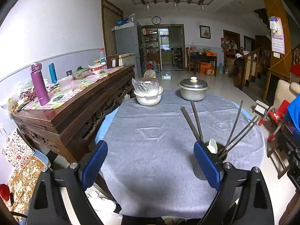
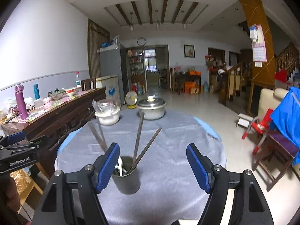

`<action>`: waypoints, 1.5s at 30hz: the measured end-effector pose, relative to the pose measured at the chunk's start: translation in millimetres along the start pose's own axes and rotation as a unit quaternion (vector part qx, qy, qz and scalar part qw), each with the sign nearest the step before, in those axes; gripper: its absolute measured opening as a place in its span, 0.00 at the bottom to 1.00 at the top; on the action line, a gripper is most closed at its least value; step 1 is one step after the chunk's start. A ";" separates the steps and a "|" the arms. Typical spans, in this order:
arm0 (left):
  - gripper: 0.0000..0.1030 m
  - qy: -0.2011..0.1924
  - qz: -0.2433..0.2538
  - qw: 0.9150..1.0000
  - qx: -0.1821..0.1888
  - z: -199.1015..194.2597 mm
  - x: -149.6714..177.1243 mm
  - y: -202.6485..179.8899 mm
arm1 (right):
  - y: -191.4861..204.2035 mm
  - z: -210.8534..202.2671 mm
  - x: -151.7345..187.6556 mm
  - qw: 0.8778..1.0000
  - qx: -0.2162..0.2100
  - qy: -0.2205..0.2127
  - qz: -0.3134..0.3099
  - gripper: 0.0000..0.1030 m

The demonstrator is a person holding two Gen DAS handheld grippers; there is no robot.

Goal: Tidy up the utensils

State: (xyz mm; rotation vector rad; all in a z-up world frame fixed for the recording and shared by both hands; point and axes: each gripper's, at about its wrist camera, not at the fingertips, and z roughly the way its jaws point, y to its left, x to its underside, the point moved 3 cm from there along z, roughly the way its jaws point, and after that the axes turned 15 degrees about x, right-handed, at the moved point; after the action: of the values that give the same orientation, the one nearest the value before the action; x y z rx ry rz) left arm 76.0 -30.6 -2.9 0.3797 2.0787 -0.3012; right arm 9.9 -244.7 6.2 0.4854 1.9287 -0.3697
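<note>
A grey metal utensil cup [image 2: 127, 178] stands on the grey cloth of the round table [image 2: 168, 131]. It holds several dark chopsticks [image 2: 138, 138] that fan outward and a white spoon [image 2: 120, 166]. In the left wrist view the cup [image 1: 218, 151] sits just behind my left gripper's right finger, with the chopsticks [image 1: 234, 127] and the spoon [image 1: 212, 145] showing. My left gripper [image 1: 151, 164] is open and empty above the cloth. My right gripper [image 2: 152, 166] is open and empty, with the cup by its left finger. The left gripper also shows at the left edge of the right wrist view [image 2: 20, 140].
A white bowl covered with plastic [image 1: 148, 93] and a lidded metal pot [image 1: 193, 90] stand at the far side of the table. A carved wooden sideboard [image 1: 75, 112] with bottles and dishes runs along the left. A red child's chair [image 2: 260, 129] and a stool are at the right.
</note>
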 end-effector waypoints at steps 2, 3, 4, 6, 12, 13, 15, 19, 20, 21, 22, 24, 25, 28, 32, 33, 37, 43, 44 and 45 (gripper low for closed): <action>0.91 0.004 0.001 1.000 -0.001 1.5 0.6 0.0 | 0.7 3.6 1.9 1.000 0.001 0.014 0.001 0.75; 0.91 0.006 0.001 1.000 -0.003 2.7 0.7 0.0 | 0.9 6.3 3.4 1.000 -0.001 0.023 0.004 0.75; 0.91 0.007 0.001 1.000 -0.006 3.6 1.1 0.3 | 0.3 8.8 5.1 0.999 -0.001 0.032 0.006 0.75; 0.91 0.010 0.000 1.000 -0.010 5.3 2.7 0.8 | -1.2 13.1 8.0 0.999 0.000 0.046 0.010 0.75; 0.91 0.019 0.002 1.000 -0.011 8.5 8.0 -0.8 | 0.8 12.2 14.2 0.998 -0.004 0.057 0.003 0.75; 0.91 0.021 0.004 1.000 -0.010 8.6 8.4 -1.8 | 1.5 11.3 14.6 0.998 -0.005 0.057 0.000 0.75; 0.91 0.022 0.008 1.000 -0.010 8.5 8.5 -3.3 | 4.7 11.0 13.9 0.998 -0.006 0.059 -0.003 0.75; 0.91 0.021 0.009 1.000 -0.015 4.9 10.2 -5.3 | 8.4 11.3 15.3 0.997 -0.006 0.072 -0.008 0.75; 0.91 0.023 0.010 1.000 -0.013 4.4 11.1 -6.1 | 9.6 10.6 17.1 0.997 -0.006 0.076 -0.011 0.75; 0.91 0.026 0.011 1.000 -0.011 3.5 12.6 -7.3 | 10.5 9.8 18.1 0.997 -0.005 0.080 -0.016 0.75; 0.91 0.029 0.014 0.999 -0.010 2.7 13.6 -9.1 | 11.4 9.3 18.5 0.996 -0.005 0.084 -0.019 0.75; 0.91 0.033 0.016 0.999 -0.011 0.6 15.6 -11.9 | 10.3 7.0 19.1 0.996 -0.005 0.090 -0.021 0.75; 0.91 0.035 0.015 0.999 -0.011 -1.0 16.9 -12.6 | 9.7 5.4 19.7 0.995 -0.004 0.093 -0.021 0.75; 0.91 0.041 0.015 0.999 -0.010 -4.9 21.1 -14.5 | 6.4 1.0 21.3 0.995 -0.004 0.099 -0.023 0.75; 0.91 0.053 0.014 0.998 -0.009 -9.7 27.7 -16.9 | 4.4 -3.8 28.1 0.992 -0.008 0.120 -0.024 0.75; 0.91 0.054 0.014 0.998 -0.010 -10.8 29.0 -17.3 | 3.8 -5.8 29.9 0.992 -0.010 0.124 -0.024 0.75; 0.91 0.053 0.020 0.998 -0.010 -19.0 30.5 -21.1 | 0.6 -12.7 30.5 0.992 -0.006 0.121 -0.024 0.75; 0.91 0.045 0.026 0.999 -0.009 -26.3 28.0 -23.8 | 0.3 -18.2 25.5 0.993 -0.006 0.113 -0.015 0.75; 0.91 0.045 0.026 0.999 -0.009 -26.9 27.9 -23.6 | 1.4 -18.7 24.8 0.994 -0.005 0.111 -0.016 0.75; 0.91 0.044 0.027 0.999 -0.009 -27.1 27.6 -23.7 | 2.2 -19.6 24.2 0.994 -0.005 0.110 -0.016 0.75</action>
State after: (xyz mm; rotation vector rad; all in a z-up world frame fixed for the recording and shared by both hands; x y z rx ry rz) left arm 32.1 -38.6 -11.6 0.4438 2.1518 -0.2375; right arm -13.2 -229.7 -8.6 0.5050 2.1523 -0.3383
